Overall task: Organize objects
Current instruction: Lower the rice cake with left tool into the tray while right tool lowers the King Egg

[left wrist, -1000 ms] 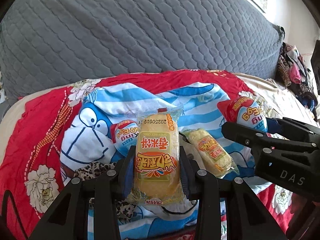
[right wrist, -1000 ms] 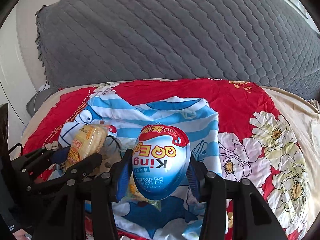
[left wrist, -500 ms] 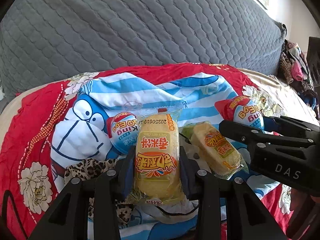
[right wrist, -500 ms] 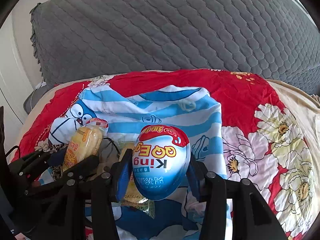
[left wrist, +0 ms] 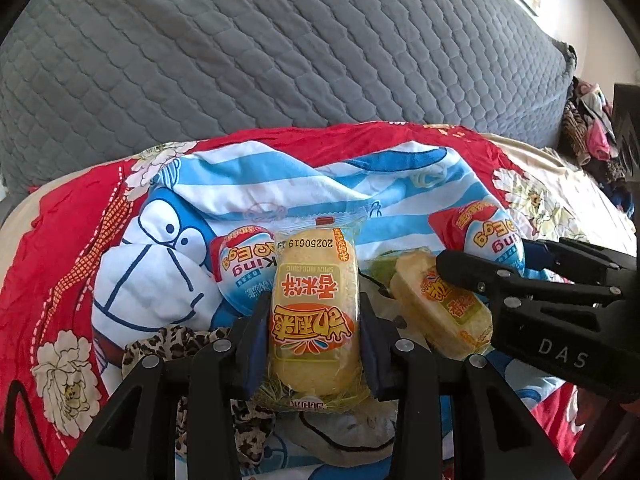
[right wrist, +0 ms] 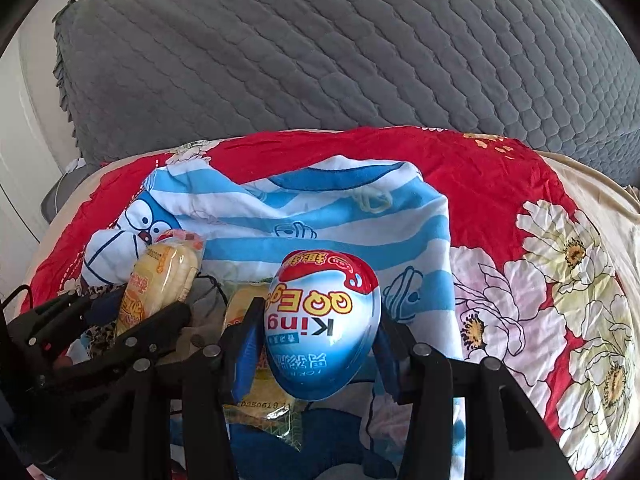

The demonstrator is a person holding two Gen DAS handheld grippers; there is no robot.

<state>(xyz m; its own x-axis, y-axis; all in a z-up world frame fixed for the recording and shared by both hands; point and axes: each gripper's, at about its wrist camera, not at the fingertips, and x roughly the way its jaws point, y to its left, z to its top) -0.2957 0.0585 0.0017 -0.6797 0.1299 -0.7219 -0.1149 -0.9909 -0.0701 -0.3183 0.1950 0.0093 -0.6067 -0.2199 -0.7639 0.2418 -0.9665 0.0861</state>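
Note:
My left gripper [left wrist: 314,332] is shut on a yellow rice-cake packet [left wrist: 314,312], held above the bed. It also shows in the right wrist view [right wrist: 158,284], at the left. My right gripper [right wrist: 320,344] is shut on a blue and red King Egg toy [right wrist: 320,320], which appears at the right in the left wrist view [left wrist: 486,236]. A second King Egg [left wrist: 242,268] lies on the blue striped cartoon cloth [left wrist: 288,184] behind the packet. Another yellow packet [left wrist: 436,304] lies between the grippers, under the right gripper [right wrist: 260,384].
A red floral bedspread [right wrist: 500,184] covers the bed. A grey quilted headboard [left wrist: 280,48] rises behind it. A leopard-print cloth [left wrist: 172,340] lies under the left gripper. A heap of clothes [left wrist: 592,136] sits at the far right.
Both grippers have moved forward over the striped cloth with their loads still held. The loose packet and the second egg now sit closer and lower in view.

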